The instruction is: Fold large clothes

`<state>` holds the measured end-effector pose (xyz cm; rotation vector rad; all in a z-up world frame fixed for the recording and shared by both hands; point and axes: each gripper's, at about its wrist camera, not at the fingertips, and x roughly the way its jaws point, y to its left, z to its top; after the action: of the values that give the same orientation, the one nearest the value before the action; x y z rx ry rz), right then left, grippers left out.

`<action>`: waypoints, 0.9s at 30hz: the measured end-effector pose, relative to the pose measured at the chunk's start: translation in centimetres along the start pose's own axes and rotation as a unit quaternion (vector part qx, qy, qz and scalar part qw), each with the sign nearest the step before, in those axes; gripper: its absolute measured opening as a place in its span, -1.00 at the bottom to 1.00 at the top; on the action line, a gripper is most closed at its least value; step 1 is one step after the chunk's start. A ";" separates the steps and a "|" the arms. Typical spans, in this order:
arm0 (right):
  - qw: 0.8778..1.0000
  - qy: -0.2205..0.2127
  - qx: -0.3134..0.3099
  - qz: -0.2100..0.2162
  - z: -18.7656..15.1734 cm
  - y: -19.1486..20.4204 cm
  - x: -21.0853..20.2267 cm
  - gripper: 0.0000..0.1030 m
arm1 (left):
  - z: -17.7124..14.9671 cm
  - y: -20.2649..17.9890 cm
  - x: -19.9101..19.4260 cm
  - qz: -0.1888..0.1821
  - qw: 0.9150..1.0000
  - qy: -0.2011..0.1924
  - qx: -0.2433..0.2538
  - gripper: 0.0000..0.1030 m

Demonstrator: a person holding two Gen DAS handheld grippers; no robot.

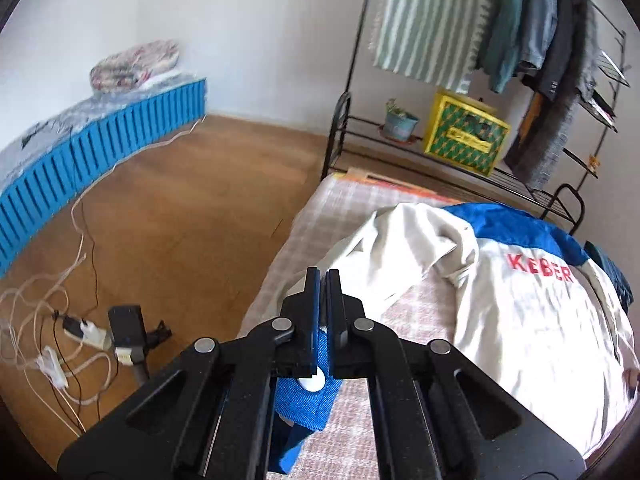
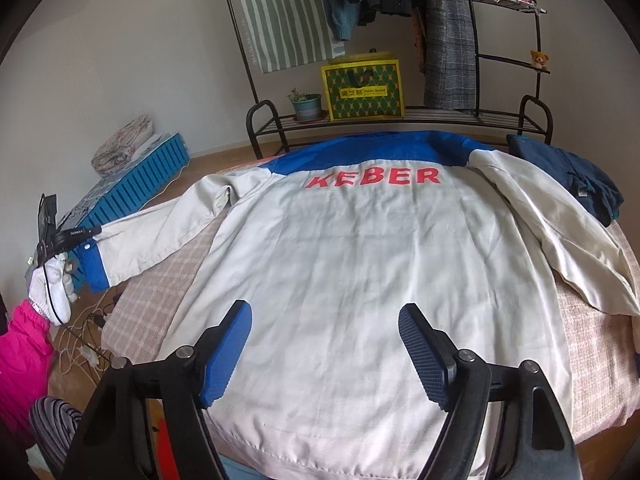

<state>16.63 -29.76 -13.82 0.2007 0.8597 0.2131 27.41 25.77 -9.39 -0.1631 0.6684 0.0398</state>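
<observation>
A white jacket (image 2: 340,248) with a blue yoke and red "KEBER" lettering lies back-up on a pink plaid bed cover (image 2: 160,292). My right gripper (image 2: 324,312) hovers open above the jacket's lower back, with nothing between its blue pads. My left gripper (image 1: 323,276) is shut on the blue cuff (image 1: 304,400) of the left sleeve, and a white snap button shows between the jaws. In the right wrist view the sleeve stretches out left off the bed to that cuff (image 2: 94,268), held up by the left gripper (image 2: 86,234) in a white-gloved hand (image 2: 52,284). The right sleeve lies loosely crumpled.
A black metal clothes rack (image 2: 400,116) stands behind the bed with hanging clothes, a yellow-green bag (image 2: 362,88) and a plant pot (image 2: 306,106). Dark blue folded clothing (image 2: 580,176) lies at the far right. Cables and a power strip (image 1: 86,332) lie on the wooden floor beside a blue slatted base (image 1: 100,152).
</observation>
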 end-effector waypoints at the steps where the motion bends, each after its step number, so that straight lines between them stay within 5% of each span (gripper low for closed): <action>1: 1.000 0.006 0.007 0.008 0.0 0.0 0.6 0.40 | 0.4 -1.6 -1.3 -0.011 1.000 -0.011 0.024 -1.00; 6: 0.997 0.034 0.037 0.052 -0.1 -0.8 3.4 0.22 | -1.0 -10.1 -6.5 -0.093 0.985 -0.027 0.146 -1.00; 13: 0.990 0.063 0.069 0.105 1.5 -2.6 6.4 0.18 | -9.6 -20.6 -7.6 -0.206 0.934 0.082 0.281 -1.00; 16: 0.989 0.071 0.045 0.118 3.8 -2.2 8.0 0.17 | -13.7 -24.3 -7.3 -0.223 0.916 0.122 0.311 -1.00; 19: 0.989 0.075 0.019 0.122 6.5 -1.4 9.7 0.18 | -16.3 -26.2 -6.8 -0.222 0.910 0.144 0.320 -1.00; 27: 0.975 0.100 -0.016 0.197 13.2 3.2 15.0 0.18 | -19.8 -31.3 -8.0 -0.216 0.889 0.118 0.385 -1.00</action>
<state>35.96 -23.82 -15.49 0.3241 1.0103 0.6249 11.76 -8.23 -15.45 0.4629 0.8332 -0.6809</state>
